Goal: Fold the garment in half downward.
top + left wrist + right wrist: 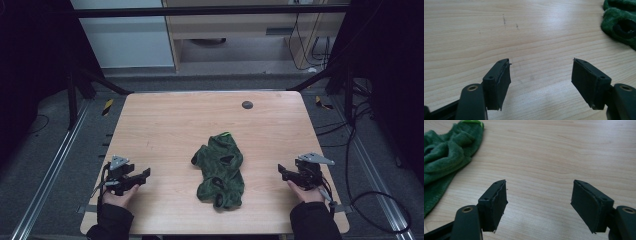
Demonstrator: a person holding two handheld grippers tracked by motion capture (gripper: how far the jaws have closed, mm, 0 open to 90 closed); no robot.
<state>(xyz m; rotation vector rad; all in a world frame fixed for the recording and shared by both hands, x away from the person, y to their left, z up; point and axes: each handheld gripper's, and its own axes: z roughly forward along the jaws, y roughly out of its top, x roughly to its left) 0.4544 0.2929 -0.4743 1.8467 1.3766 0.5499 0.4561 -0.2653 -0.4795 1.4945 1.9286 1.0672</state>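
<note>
A crumpled green cloth (220,170) lay a little near of the middle of the wooden table (165,125), its long axis running away from the person, with dark patches or openings showing in its plush surface and a small bright-green tab at its far end. The left gripper (142,175) sat low at the table's near left corner, held in the left hand (119,196), pointing toward the cloth but well apart from it. Its jaws stood spread wide with nothing between them; in the left gripper view the gripper (541,75) framed bare wood, and the cloth (620,22) showed at the upper right edge, beyond the jaws. The right gripper (284,172) sat near the near right corner in the right hand (306,192), also aimed inward at the cloth and clear of it. It too was released, empty, with jaws wide; in its own view the gripper (539,195) had bare table between the pads, and the cloth (446,157) lay to the upper left, its green tab (472,122) at the top edge. A small dark disc (247,104) sat on the far part of the table.
</note>
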